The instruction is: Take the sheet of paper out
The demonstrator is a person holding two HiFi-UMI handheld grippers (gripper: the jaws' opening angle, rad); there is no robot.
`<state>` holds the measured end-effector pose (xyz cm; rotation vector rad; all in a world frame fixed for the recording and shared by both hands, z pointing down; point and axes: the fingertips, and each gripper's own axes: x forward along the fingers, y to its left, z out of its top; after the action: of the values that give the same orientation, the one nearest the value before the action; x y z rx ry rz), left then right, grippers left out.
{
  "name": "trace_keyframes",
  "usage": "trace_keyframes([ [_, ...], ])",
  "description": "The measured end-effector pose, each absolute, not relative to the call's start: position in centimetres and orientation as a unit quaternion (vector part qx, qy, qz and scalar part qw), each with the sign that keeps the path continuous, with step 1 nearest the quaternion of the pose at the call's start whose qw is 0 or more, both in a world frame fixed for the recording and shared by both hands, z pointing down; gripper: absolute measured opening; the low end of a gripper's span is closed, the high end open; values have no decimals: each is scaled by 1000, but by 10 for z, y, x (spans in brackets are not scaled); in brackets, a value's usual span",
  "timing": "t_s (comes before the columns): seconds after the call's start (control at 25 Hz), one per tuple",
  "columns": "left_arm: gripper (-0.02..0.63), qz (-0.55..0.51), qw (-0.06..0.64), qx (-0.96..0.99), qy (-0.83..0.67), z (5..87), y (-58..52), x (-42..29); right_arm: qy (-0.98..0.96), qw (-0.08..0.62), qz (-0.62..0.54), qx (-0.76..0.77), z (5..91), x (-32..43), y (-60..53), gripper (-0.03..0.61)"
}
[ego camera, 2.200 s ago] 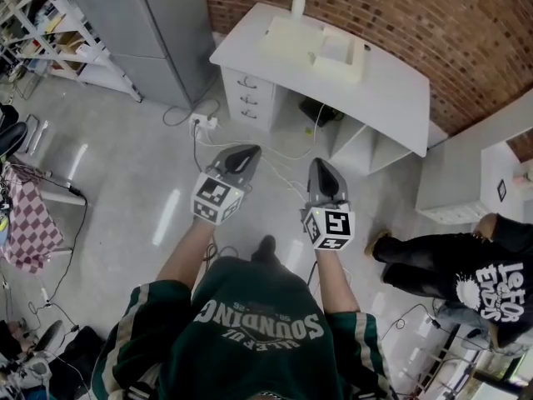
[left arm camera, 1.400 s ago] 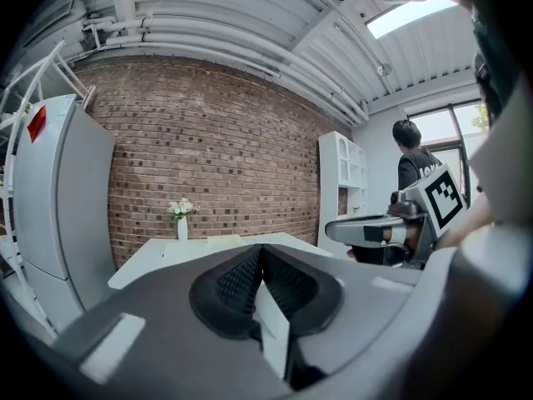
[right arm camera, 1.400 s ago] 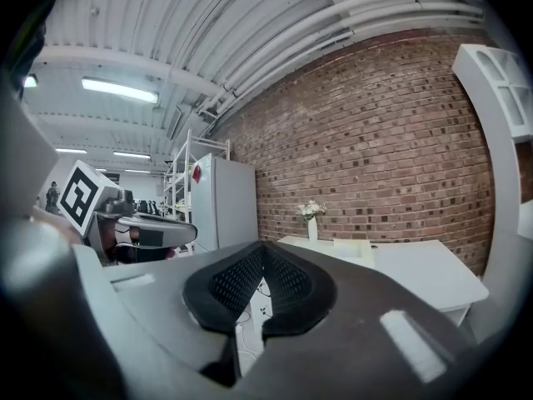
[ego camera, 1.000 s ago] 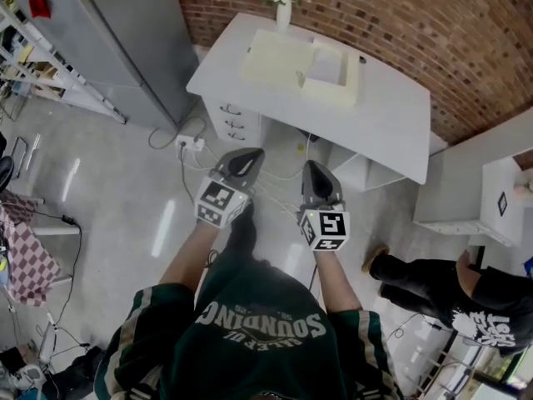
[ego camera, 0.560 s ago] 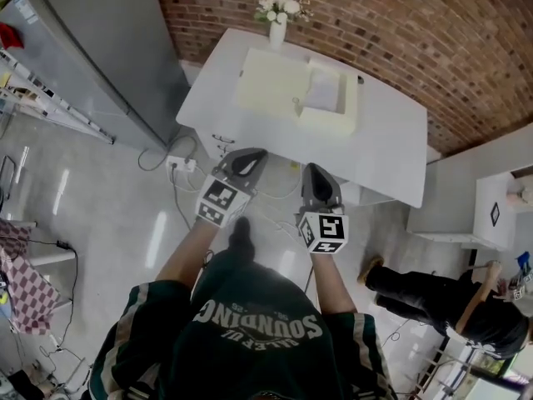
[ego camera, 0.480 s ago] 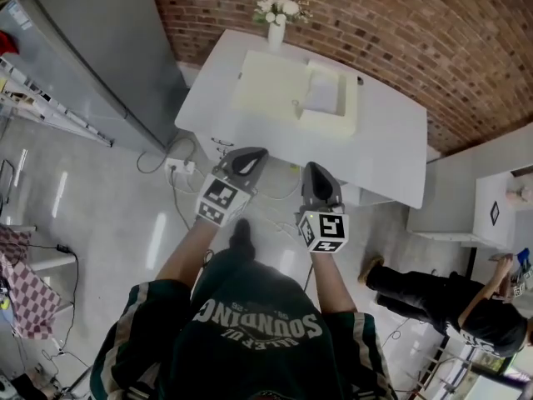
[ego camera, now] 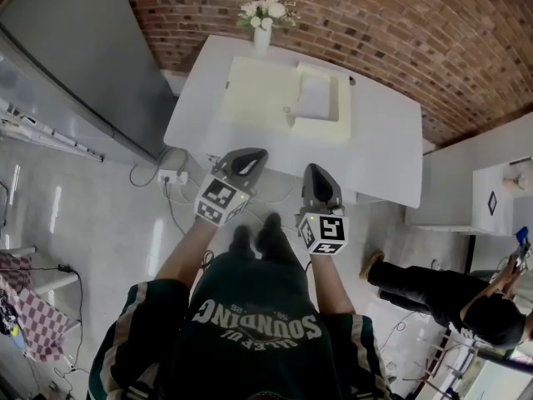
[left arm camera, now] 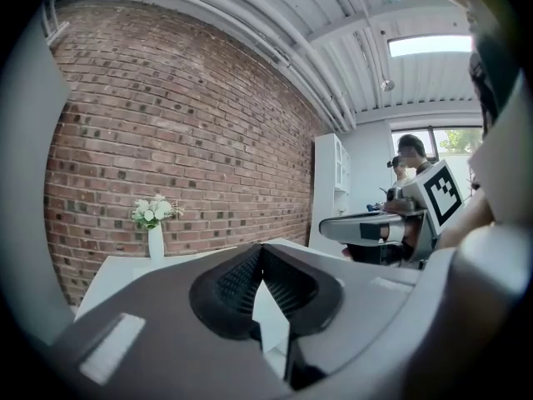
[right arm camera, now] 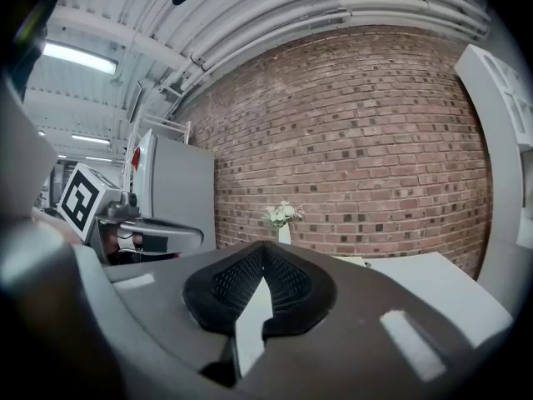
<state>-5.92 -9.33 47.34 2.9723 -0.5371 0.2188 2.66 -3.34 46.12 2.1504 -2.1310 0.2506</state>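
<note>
On the white desk (ego camera: 379,152) lies a flat cream case (ego camera: 258,90), opened out. A pale sheet of paper (ego camera: 316,98) rests in its right half. A white vase of flowers (ego camera: 261,25) stands at the desk's back edge and also shows in the right gripper view as the vase (right arm camera: 284,227). My left gripper (ego camera: 250,153) and right gripper (ego camera: 321,170) hover side by side over the floor just short of the desk's near edge, both shut and empty. Up close, the left gripper (left arm camera: 261,248) and right gripper (right arm camera: 265,247) have their jaws pressed together, pointing at the brick wall.
A tall grey cabinet (ego camera: 75,57) stands left of the desk. A power strip (ego camera: 171,176) and cables lie on the floor beneath the desk's left end. A white shelf unit (ego camera: 491,194) is at the right. A person in black (ego camera: 441,294) crouches at the lower right.
Both grippers have come forward with me toward the desk, which now lies closer and more squarely ahead. The jaws stayed shut. The person at the right has shifted.
</note>
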Motion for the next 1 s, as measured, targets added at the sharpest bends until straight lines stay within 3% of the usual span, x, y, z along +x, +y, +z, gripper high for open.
trace_keyframes([
  [1.0, 11, 91, 51, 971, -213, 472, -286, 99, -717, 41, 81, 691, 458, 193, -233, -3],
])
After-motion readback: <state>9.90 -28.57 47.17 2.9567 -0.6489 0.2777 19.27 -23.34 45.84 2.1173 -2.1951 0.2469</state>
